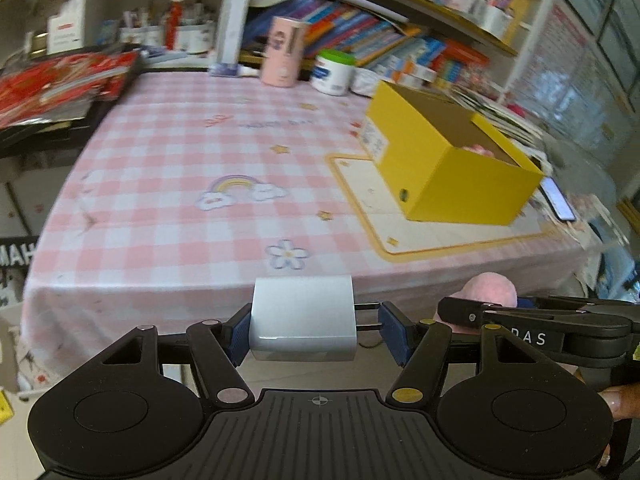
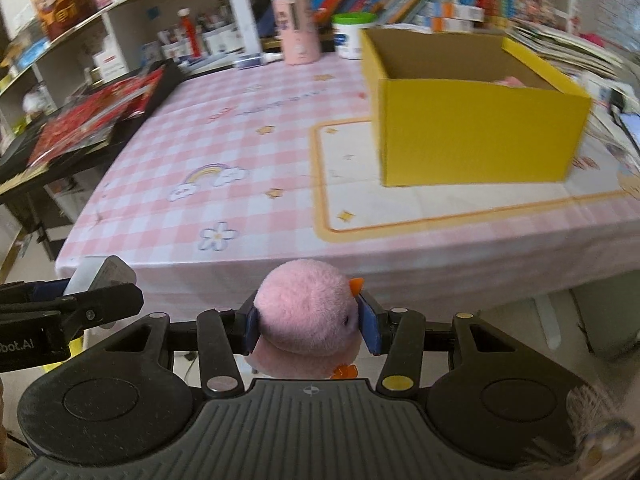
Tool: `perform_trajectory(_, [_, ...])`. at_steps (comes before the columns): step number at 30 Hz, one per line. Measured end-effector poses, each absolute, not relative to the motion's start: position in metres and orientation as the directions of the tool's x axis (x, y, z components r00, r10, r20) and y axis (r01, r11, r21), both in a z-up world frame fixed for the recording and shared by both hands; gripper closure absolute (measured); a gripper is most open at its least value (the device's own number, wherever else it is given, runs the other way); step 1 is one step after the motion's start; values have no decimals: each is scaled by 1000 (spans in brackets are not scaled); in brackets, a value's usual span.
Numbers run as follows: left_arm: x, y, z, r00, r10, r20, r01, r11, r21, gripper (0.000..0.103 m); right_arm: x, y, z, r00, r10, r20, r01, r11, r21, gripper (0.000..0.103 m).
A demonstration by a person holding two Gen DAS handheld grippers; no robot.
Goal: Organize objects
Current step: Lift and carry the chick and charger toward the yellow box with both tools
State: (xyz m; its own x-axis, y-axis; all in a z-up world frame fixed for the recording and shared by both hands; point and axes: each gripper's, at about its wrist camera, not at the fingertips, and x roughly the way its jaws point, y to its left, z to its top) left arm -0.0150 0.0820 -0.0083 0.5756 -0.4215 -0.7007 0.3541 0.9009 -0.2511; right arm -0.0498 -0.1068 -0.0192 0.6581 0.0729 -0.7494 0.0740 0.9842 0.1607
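My left gripper (image 1: 317,336) is shut on a silver-white charger block (image 1: 303,316); the left pad presses its side and the right pad meets its two thin prongs. It hangs just off the near edge of the pink checked table (image 1: 160,200). To its right, my right gripper (image 2: 311,328) is shut on a pink plush chick (image 2: 306,304) with an orange beak and feet. An open yellow box (image 2: 480,132) stands on the table's right part, with something pink (image 2: 510,81) lying inside. In the right wrist view the charger block (image 2: 100,276) shows at the far left.
A pink cylinder (image 1: 284,50) and a white jar with a green lid (image 1: 334,72) stand at the table's far edge. A stack of red packets (image 1: 60,84) lies on a dark stand at the left. A phone (image 1: 558,200) lies right of the box. Crowded shelves rise behind.
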Motion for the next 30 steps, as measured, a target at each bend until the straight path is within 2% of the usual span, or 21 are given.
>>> perform_trajectory(16, [-5,-9,-9,465,-534,-706,548,800,-244,39,-82,-186,-19,639,-71,-766,296,942,159,57])
perform_trajectory(30, [17,-64,-2,476,-536,-697,556,798,-233,39,-56,-243,-15,635,-64,-770,288,944,160,57])
